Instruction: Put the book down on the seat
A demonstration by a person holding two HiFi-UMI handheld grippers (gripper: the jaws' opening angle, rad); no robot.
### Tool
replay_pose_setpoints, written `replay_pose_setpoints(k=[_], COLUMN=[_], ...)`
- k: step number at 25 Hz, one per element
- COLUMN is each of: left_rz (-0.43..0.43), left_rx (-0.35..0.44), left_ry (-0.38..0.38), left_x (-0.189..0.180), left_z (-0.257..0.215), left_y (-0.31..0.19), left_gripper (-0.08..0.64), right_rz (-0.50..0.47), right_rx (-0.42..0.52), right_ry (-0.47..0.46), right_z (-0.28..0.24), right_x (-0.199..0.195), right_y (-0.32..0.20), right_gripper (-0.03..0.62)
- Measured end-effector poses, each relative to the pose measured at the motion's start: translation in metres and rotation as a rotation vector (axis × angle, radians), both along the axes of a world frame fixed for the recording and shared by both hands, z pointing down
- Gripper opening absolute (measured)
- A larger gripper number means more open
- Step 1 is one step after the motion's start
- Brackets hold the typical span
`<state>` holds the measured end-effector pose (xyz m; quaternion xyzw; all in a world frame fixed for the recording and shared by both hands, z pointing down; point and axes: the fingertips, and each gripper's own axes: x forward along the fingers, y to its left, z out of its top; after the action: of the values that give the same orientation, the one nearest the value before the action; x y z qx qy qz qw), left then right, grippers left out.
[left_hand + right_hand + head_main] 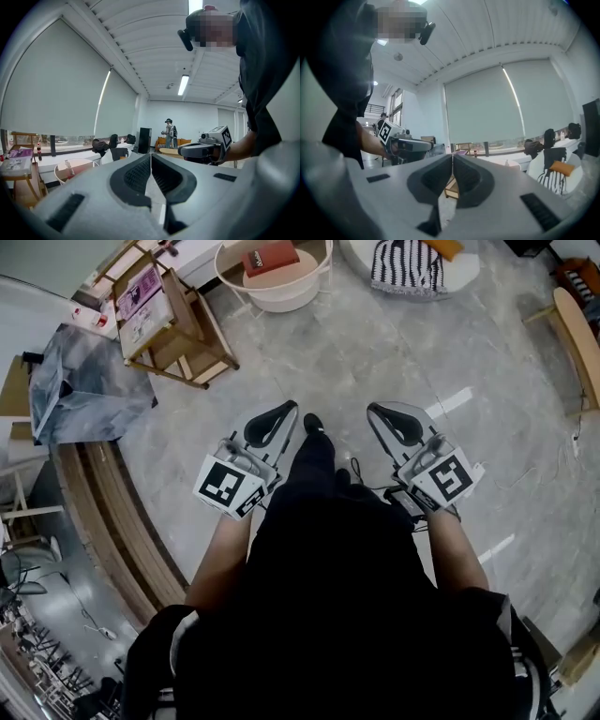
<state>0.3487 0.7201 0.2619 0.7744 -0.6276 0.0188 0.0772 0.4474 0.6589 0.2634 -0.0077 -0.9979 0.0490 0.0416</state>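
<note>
A red book [270, 257] lies on a round white side table [281, 296] at the far end of the floor. To its right stands a white seat with a striped cushion [408, 266], which also shows in the right gripper view [555, 177]. I hold both grippers level in front of my body, well short of the book. My left gripper [289, 409] is shut with nothing in it, its jaws meeting edge to edge [151, 157]. My right gripper [373, 409] is likewise shut and empty [452, 157]. Each gripper sees the other beside it.
A wooden rack with magazines [159, 315] stands at the far left, with a grey marbled box [80, 381] nearer to me. A wooden board [577, 334] leans at the right. Another person [169, 132] stands far across the room. The floor is grey tile [375, 343].
</note>
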Motion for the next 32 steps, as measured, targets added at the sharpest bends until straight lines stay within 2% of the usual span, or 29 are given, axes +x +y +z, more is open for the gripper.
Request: replay_pose_setpoints(k=[6,14,20,26,32], left_rz=[-0.009,-0.084,-0.128,-0.136,-0.119], left_rx=[0.012,0.048,0.054,0.043,0.038], left_ry=[0.057,0.066,0.092,0.122,0.104], left_x=[-0.043,-0.144,-0.214,-0.24,-0.256], left_z=[0.014,0.01,0.013,0.019,0.021], left_y=[-0.046,-0.117,-0.138,-0.159,-0.205], left_gripper=[0.026,0.025,0.025,0.025,0.025], right_rz=[-0.002,-0.052,-0.079,-0.039,0.021], right_rx=[-0.018,0.016,0.013,0.012,0.014], right_ry=[0.034,0.094,0.113,0.094,0.07], right_z=[0.005,-0.002,-0.004,-0.014,-0.012], right_x=[-0.047,-0.13,-0.2,-0.223,-0.235], right_y=[-0.04,-0.116,-0.148,-0.188,-0.256], right_gripper=[0.029,0.029,0.029,0.029,0.029])
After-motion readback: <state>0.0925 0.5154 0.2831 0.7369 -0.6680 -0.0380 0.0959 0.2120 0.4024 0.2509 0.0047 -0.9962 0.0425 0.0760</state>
